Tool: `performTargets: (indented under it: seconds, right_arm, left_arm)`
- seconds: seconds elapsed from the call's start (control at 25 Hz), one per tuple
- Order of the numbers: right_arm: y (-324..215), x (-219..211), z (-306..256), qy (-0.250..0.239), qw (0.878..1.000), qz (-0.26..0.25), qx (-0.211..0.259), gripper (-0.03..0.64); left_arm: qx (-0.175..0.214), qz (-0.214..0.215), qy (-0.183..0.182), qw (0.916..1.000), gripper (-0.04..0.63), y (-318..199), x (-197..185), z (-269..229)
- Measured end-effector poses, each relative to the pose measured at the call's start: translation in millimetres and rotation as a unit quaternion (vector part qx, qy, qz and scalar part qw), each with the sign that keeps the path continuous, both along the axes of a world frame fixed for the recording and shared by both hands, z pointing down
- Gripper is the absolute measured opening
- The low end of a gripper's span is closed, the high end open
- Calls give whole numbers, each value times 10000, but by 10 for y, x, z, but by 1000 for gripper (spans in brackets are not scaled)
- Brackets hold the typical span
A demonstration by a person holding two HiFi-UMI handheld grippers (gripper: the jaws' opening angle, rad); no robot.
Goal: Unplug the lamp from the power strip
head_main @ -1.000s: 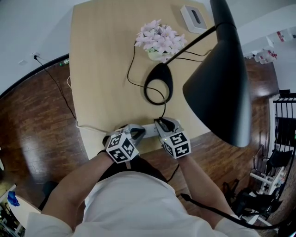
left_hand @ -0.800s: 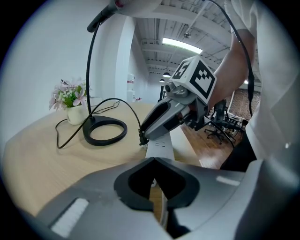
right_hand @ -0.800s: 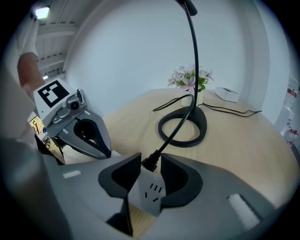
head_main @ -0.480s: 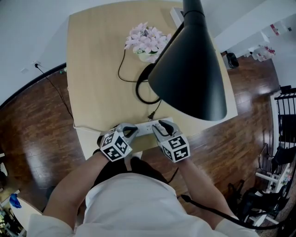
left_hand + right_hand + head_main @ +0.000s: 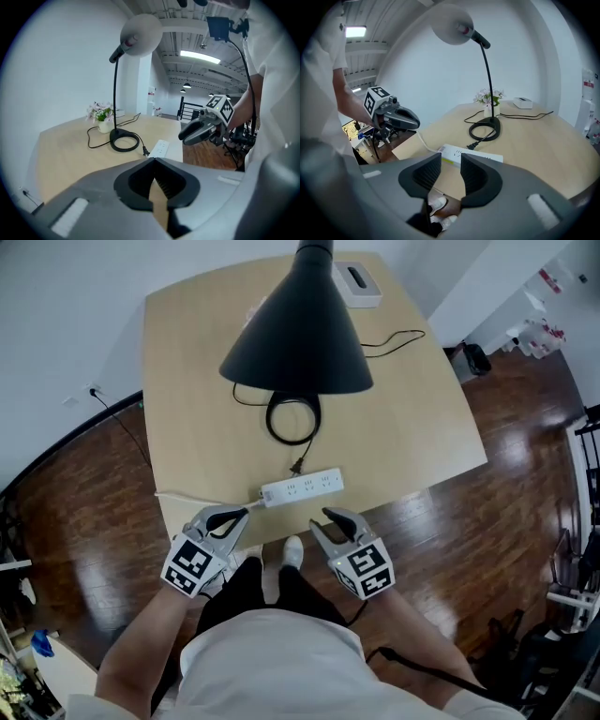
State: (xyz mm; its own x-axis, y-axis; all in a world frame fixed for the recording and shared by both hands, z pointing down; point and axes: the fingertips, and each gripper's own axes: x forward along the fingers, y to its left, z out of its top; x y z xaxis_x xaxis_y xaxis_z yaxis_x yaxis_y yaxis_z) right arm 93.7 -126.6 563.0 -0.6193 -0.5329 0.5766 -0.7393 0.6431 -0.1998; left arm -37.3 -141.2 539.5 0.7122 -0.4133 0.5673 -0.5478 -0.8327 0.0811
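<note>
The black desk lamp's shade (image 5: 295,334) fills the top of the head view, above its ring base (image 5: 292,418). Its black plug (image 5: 296,466) lies loose on the wooden table (image 5: 197,409), just beyond the white power strip (image 5: 302,488) near the front edge. Both grippers hang off the table, over the floor. My left gripper (image 5: 242,513) is shut and empty, left of the strip. My right gripper (image 5: 319,521) is open and empty, in front of the strip. The left gripper view shows the plug (image 5: 146,151) beside the strip (image 5: 161,148); the right gripper view shows the plug (image 5: 470,146) too.
A pot of pink flowers (image 5: 103,123) stands behind the lamp base, and a white box (image 5: 358,282) sits at the far edge. The strip's white cable (image 5: 187,501) runs off the table's left front corner. The person's feet (image 5: 281,559) stand on the wooden floor.
Both grippers were on the power strip, the right one at the plug. They have drawn back off the table edge, and the plug now lies free beside the strip.
</note>
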Motion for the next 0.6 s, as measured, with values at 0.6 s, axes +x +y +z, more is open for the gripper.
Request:
performTargets:
  seconds: [0.6]
  right_arm:
    - [1441, -246, -680, -59, 9979, 330, 556, 133]
  left_arm:
    - [367, -148, 1091, 9932, 5, 1403, -492, -1167]
